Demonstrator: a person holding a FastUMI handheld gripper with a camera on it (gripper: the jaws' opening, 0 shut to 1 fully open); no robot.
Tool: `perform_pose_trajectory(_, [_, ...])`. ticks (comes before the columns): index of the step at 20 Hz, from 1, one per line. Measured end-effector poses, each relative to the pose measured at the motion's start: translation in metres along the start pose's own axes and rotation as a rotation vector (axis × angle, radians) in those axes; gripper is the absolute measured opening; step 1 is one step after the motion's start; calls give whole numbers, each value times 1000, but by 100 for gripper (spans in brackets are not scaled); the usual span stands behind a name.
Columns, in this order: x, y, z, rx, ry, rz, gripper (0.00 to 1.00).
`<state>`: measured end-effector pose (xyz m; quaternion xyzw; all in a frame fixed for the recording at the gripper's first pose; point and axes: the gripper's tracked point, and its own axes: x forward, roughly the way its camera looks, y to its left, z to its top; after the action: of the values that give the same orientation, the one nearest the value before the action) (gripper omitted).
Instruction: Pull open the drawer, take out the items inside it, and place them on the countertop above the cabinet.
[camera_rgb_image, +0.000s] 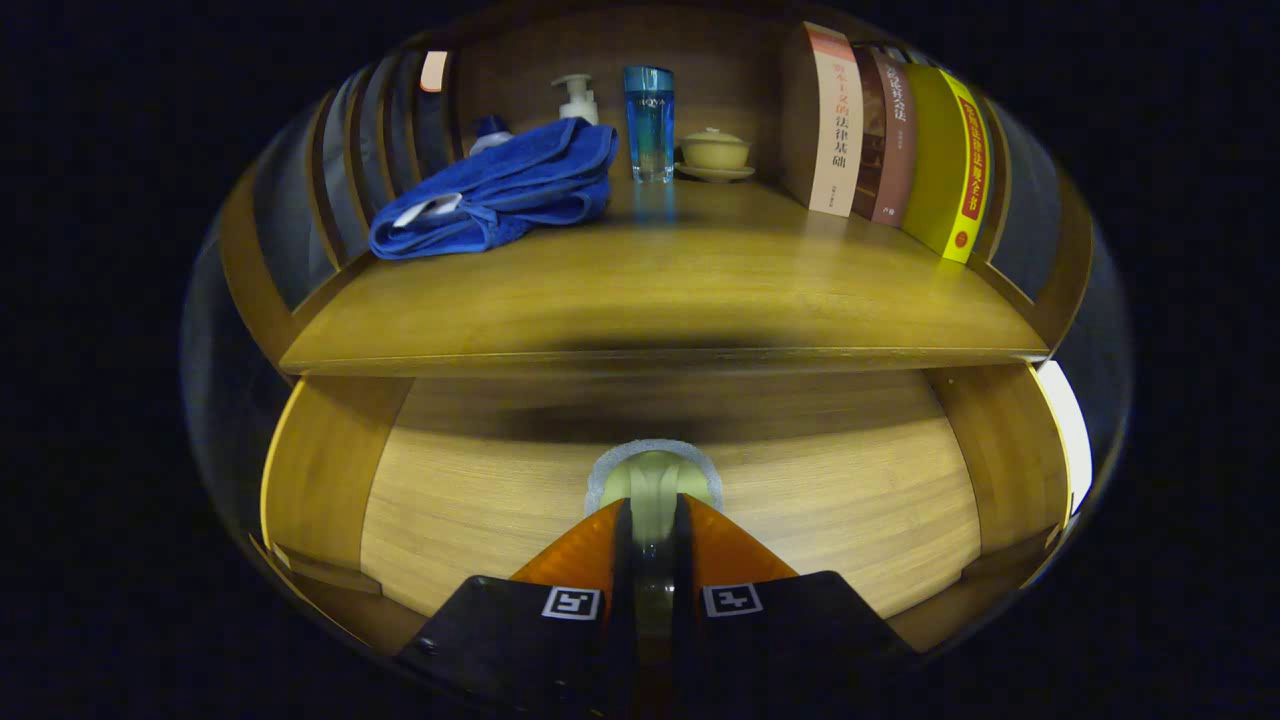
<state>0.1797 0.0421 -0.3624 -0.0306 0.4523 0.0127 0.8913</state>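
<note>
Drawer (670, 500) of pale wood stands open, gripper (653, 520) clamped on a yellow-green sponge (652, 478).

A pale green item (652, 480), perhaps a lid, sits upright in the open wooden drawer (480, 500).
</note>
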Motion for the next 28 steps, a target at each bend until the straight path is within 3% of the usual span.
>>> perform_pose_trajectory(6, [-38,2,21,-14,-85,-3,24])
perform_pose_trajectory(12, [-82,9,38,0,-180,46,24])
perform_pose_trajectory(18, [-113,10,107,5,-311,57,23])
perform_pose_trajectory(23, [-76,12,173,-46,-358,13,24])
perform_pose_trajectory(28, [-19,7,187,-42,-280,-33,24])
